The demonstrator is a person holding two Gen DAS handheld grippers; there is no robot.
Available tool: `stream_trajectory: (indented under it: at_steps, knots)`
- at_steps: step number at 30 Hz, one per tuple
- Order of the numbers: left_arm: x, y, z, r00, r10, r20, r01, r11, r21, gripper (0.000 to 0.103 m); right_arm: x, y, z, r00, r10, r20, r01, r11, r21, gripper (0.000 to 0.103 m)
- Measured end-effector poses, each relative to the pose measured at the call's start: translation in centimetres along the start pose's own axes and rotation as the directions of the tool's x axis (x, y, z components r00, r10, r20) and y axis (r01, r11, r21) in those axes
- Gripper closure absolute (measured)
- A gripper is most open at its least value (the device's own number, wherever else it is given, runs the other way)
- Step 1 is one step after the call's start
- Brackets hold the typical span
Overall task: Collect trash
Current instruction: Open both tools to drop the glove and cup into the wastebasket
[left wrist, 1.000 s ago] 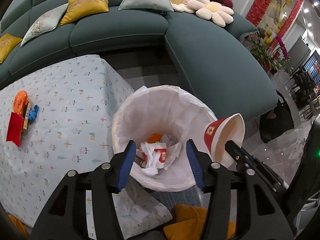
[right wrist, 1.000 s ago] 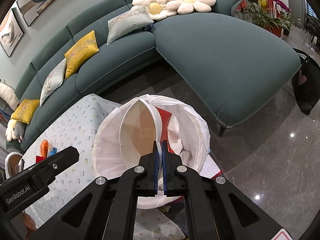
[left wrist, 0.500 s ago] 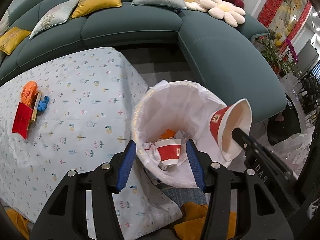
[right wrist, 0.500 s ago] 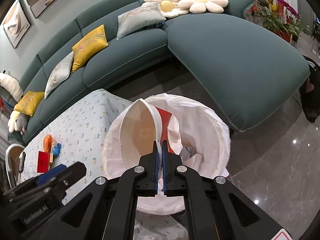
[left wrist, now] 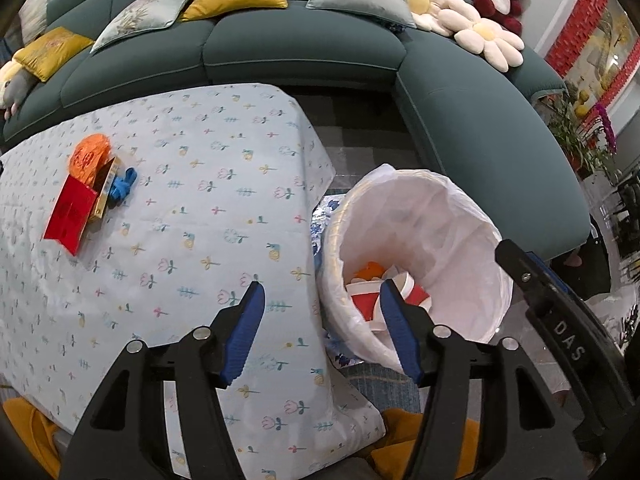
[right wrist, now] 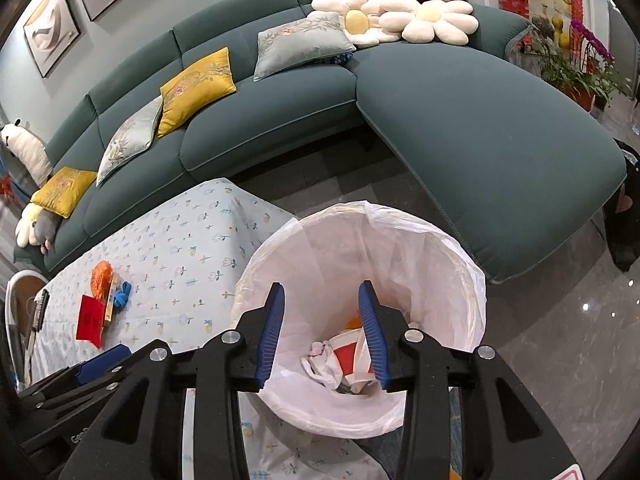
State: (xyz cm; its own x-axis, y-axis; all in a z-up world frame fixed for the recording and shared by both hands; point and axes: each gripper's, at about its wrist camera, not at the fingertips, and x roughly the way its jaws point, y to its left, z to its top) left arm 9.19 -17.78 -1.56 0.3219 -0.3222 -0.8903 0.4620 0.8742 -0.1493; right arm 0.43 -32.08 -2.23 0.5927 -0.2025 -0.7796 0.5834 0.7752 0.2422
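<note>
The white-lined trash bin (left wrist: 420,184) (right wrist: 404,236) stands beside the cloth-covered table (left wrist: 224,216). Red-and-white paper cups (left wrist: 366,300) (right wrist: 346,354) and crumpled white paper (right wrist: 320,358) lie at its bottom. My right gripper (right wrist: 322,288) hovers over the bin, its jaws opening with nothing between them. My left gripper (left wrist: 320,286) hangs over the table's edge next to the bin, its jaws also opening and empty. On the table's far left lie a red packet (left wrist: 72,210) (right wrist: 90,320), an orange wrapper (left wrist: 90,156), a thin yellow box (left wrist: 105,192) and a blue crumple (left wrist: 124,186).
A teal corner sofa (left wrist: 304,52) with cushions and flower pillows curves behind the table and bin. Glossy grey floor (right wrist: 560,340) lies to the bin's right. A white chair (right wrist: 18,304) stands at the table's far left. Orange fabric (left wrist: 424,436) sits low beside the table.
The right gripper opened and let go of the paper cup, which now lies in the bin. The left gripper swung left from over the bin toward the table.
</note>
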Motion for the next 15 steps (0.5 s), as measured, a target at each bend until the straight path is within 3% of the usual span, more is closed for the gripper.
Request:
stream_trajectory:
  at_steps: [15]
  knots:
    - [-1.9,4.2,-1.0,0.999,0.019,0.032,-0.018,0.999,-0.046,0.046,-1.1,3.9,-1.8,1.000,0.000,-0.017,-0.001,0.998,-0.065,0.052]
